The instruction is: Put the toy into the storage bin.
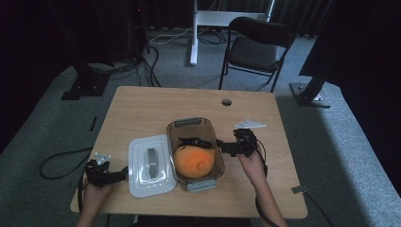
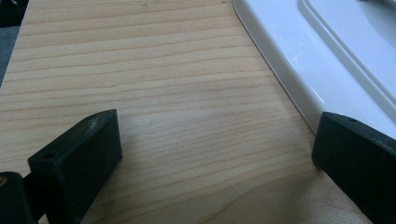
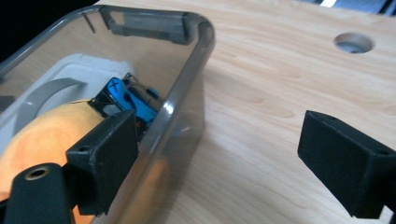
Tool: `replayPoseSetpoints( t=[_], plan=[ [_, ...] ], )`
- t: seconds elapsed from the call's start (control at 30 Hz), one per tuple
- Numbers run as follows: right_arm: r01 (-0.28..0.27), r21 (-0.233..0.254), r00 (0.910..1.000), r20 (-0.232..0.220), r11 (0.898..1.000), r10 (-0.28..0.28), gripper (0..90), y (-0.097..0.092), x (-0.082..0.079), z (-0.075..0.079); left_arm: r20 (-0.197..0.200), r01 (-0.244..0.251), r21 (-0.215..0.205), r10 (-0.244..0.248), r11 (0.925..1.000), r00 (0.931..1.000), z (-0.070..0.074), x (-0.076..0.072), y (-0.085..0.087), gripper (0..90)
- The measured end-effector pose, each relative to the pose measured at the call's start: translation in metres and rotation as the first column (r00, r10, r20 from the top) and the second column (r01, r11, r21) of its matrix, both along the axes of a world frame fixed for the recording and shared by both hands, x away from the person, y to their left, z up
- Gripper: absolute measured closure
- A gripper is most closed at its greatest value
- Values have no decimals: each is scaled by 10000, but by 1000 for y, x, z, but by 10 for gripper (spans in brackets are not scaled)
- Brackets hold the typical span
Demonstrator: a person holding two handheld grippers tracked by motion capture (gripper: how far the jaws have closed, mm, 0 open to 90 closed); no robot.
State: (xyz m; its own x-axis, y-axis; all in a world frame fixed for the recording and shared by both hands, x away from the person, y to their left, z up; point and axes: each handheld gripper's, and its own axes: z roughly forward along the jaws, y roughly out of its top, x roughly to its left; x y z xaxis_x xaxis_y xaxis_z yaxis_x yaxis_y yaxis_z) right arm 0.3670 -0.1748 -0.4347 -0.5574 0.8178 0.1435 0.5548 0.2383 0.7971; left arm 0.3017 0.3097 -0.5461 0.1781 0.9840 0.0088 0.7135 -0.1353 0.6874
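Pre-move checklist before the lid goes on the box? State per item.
1. Left gripper open: ok, jaws wide apart.
2. Left gripper lined up on the white lid: not ok, one jaw at the lid's edge, the other over bare table.
3. Right gripper open: ok.
4. Right gripper clear of the clear container: not ok, one jaw is inside its wall.
5. Orange ball below the rim: cannot tell.

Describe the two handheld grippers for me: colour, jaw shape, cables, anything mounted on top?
Both are black. The left gripper and right gripper each end in two blocky, rectangular black jaws with a small screw hole near the tip. Each carries a pale grey three-cornered plate on top and trails a black cable. The forearms holding them show no sleeves.
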Motion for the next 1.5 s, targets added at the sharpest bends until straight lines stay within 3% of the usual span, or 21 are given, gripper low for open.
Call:
replayPoseSetpoints(
  t=[0.33,0.87,1.13,1.43,1.5],
  plan=[
    [620,-71,9981,-53,9980,-621,117,-29,-4,-7,-16,11,5,-11,10000,10000,0,0,0,19],
    [889,-541,9957,327,9946,-872,116,-59,-21,-49,-2,22,-14,-22,10000,10000,0,0,0,19],
    [1097,-415,9929,512,9931,-1075,117,-67,-31,-64,-7,49,-1,-49,10000,10000,0,0,0,19],
    [1227,-807,9924,-26,9892,-1233,117,-80,-36,-89,-6,45,-5,-45,10000,10000,0,0,0,19],
    [1289,-676,9915,-82,9894,-1297,116,-82,-36,-92,-7,47,-6,-47,10000,10000,0,0,0,19]
  ],
)
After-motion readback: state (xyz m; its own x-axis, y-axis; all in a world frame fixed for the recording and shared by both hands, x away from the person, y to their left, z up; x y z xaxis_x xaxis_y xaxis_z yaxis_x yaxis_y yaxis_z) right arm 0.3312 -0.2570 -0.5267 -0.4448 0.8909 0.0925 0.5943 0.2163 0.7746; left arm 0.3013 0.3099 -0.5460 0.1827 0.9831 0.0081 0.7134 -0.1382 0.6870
